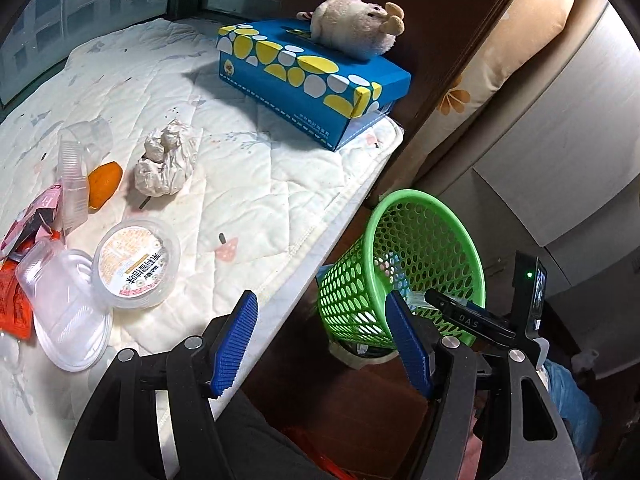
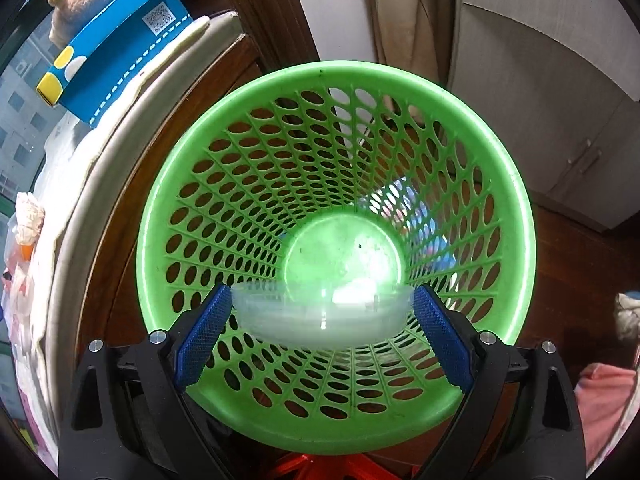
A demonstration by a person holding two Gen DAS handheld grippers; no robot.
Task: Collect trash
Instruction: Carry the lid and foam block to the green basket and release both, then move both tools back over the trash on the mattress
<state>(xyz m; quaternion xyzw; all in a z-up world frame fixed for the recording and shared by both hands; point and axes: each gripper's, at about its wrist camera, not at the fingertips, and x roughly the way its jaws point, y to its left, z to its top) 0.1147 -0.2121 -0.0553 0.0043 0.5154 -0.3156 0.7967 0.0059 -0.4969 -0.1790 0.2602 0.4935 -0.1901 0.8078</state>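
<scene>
A green mesh basket (image 1: 404,264) stands below the edge of the quilted white pad (image 1: 248,184). My right gripper (image 2: 322,320) hangs over the basket's mouth (image 2: 336,80); a clear plastic lid (image 2: 320,316), blurred, spans the gap between its fingers, and I cannot tell whether they grip it. The right gripper also shows in the left wrist view (image 1: 472,316). My left gripper (image 1: 320,344) is open and empty over the pad's edge. On the pad lie crumpled tissue (image 1: 166,160), an orange peel (image 1: 104,184), a round lidded cup (image 1: 136,264), clear plastic containers (image 1: 68,308) and red and pink wrappers (image 1: 16,304).
A blue tissue box (image 1: 308,76) with a plush toy (image 1: 356,24) on top stands at the pad's far corner by a window (image 1: 80,0). Dark wood furniture (image 2: 132,168) lies between pad and basket. White cabinets (image 2: 540,92) are behind the basket.
</scene>
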